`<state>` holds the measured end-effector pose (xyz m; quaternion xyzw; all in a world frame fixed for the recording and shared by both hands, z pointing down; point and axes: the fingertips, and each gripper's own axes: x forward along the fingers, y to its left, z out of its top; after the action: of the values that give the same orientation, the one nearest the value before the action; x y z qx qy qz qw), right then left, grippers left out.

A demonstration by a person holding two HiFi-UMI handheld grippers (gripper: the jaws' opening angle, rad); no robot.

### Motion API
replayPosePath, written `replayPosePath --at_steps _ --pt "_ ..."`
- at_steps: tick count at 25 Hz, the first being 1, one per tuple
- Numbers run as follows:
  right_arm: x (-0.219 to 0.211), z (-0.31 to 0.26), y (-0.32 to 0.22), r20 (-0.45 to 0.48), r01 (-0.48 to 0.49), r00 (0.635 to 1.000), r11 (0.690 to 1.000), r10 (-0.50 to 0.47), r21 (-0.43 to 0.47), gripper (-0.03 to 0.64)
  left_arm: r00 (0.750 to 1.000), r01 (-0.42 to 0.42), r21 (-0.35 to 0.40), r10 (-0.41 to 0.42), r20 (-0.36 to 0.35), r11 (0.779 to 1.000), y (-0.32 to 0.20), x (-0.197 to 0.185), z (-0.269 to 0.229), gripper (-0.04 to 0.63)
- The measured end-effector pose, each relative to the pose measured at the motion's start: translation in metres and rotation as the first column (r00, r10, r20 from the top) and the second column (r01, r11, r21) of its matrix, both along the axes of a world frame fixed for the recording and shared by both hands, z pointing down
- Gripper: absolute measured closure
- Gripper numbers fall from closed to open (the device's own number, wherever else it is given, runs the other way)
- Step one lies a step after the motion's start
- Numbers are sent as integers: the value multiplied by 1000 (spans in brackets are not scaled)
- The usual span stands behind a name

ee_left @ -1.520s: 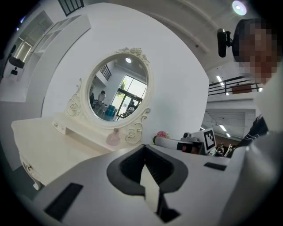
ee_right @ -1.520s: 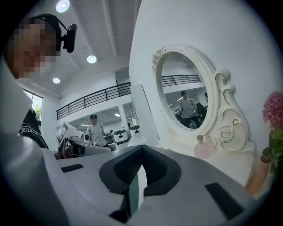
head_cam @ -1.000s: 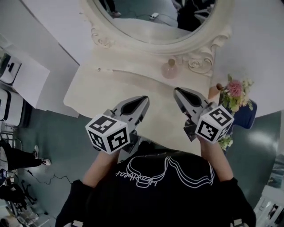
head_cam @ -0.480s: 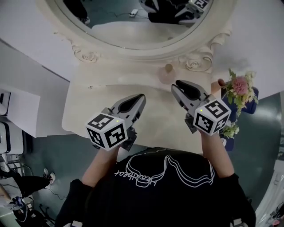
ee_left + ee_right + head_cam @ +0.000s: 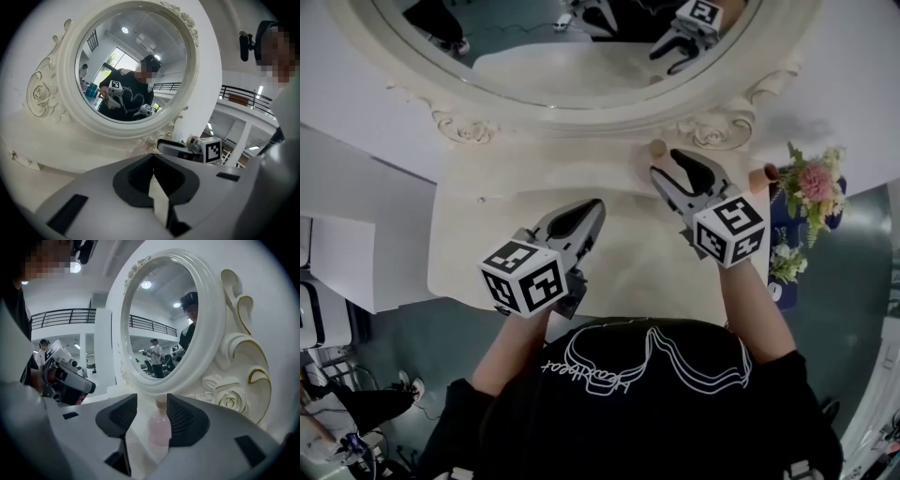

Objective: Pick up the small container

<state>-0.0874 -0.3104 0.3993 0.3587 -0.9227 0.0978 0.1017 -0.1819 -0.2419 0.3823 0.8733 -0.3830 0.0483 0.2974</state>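
The small container is a pale pink bottle (image 5: 643, 165) with a tan cap. It stands on the cream vanity top (image 5: 487, 246), close under the mirror's carved frame. My right gripper (image 5: 667, 167) reaches up to it, and its jaws are opening. In the right gripper view the bottle (image 5: 159, 430) stands between the two dark pads (image 5: 124, 413), nearer the right one, and neither pad presses on it. My left gripper (image 5: 591, 210) hovers over the middle of the vanity top, away from the bottle. In the left gripper view its jaws (image 5: 153, 161) meet at the tips, with nothing in them.
A large oval mirror (image 5: 581, 56) in a carved cream frame rises right behind the bottle. Pink and white flowers (image 5: 811, 186) stand off the vanity's right end. The vanity's front edge runs just before my body, with grey floor to the left.
My right gripper has moved forward to the bottle and gone from shut to open around it. The left gripper has stayed about where it was.
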Motion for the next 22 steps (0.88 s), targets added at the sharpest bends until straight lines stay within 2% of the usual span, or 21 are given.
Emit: replayPosePath --at_steps 5,17,22 --pt "-3 19 -21 -46 -35 998 999 35 2 431 1000 -3 -18 3 4 1000 -3 -6 8 592" --pt "-9 37 -38 -53 -97 994 995 97 3 488 1000 13 -36 -13 20 999 -1 -21 18 592" --pt "-9 39 -39 -58 -106 993 994 107 15 486 1000 16 -38 -15 21 999 -1 -23 18 592"
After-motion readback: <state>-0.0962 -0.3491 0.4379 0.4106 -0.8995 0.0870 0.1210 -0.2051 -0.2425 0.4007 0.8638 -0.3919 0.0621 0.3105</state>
